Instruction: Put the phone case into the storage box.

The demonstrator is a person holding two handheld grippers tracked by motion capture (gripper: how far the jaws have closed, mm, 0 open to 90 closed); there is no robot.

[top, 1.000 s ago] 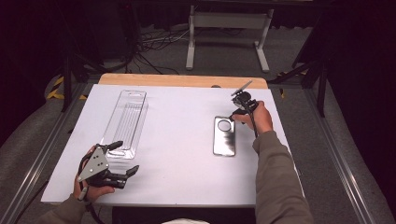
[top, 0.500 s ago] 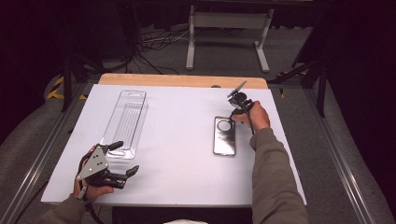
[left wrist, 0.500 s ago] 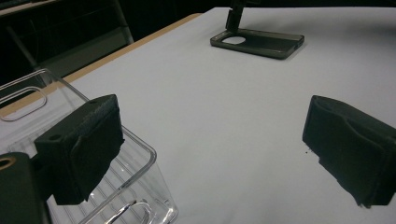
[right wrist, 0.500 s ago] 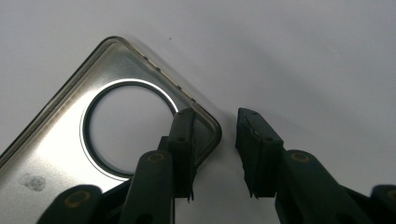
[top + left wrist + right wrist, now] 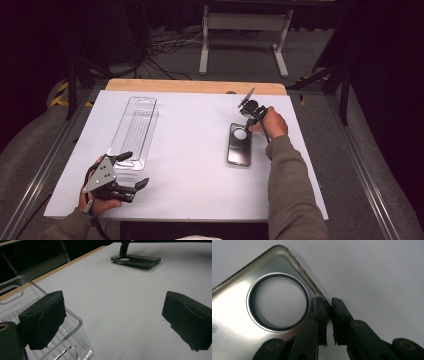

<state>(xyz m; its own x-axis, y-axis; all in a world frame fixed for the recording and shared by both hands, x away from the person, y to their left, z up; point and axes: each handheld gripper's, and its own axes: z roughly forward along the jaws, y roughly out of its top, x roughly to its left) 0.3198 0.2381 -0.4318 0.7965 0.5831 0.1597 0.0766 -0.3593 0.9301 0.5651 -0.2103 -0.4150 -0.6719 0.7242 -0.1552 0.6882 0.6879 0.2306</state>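
A dark, glossy phone case (image 5: 239, 150) with a round cut-out lies flat on the white table (image 5: 200, 115), right of centre. My right gripper (image 5: 246, 123) points down at its far end. In the right gripper view its jaws have just been closing, and my right gripper (image 5: 329, 315) pinches the rim of the case (image 5: 234, 307) beside the round hole. My left gripper (image 5: 134, 170) rests near the front left corner, open and empty. Its wide-set pads (image 5: 45, 317) sit by the near end of a clear plastic tray (image 5: 137, 127).
A wooden strip (image 5: 195, 86) runs along the table's far edge. Beyond it a white stand (image 5: 245, 30) and cables sit on the floor. Metal rails flank the table on both sides. Between the tray (image 5: 15, 290) and the case (image 5: 140, 260) is bare white surface.
The right hand has shifted very slightly at the far end of the case. The left gripper, the tray and the case have stayed where they were.
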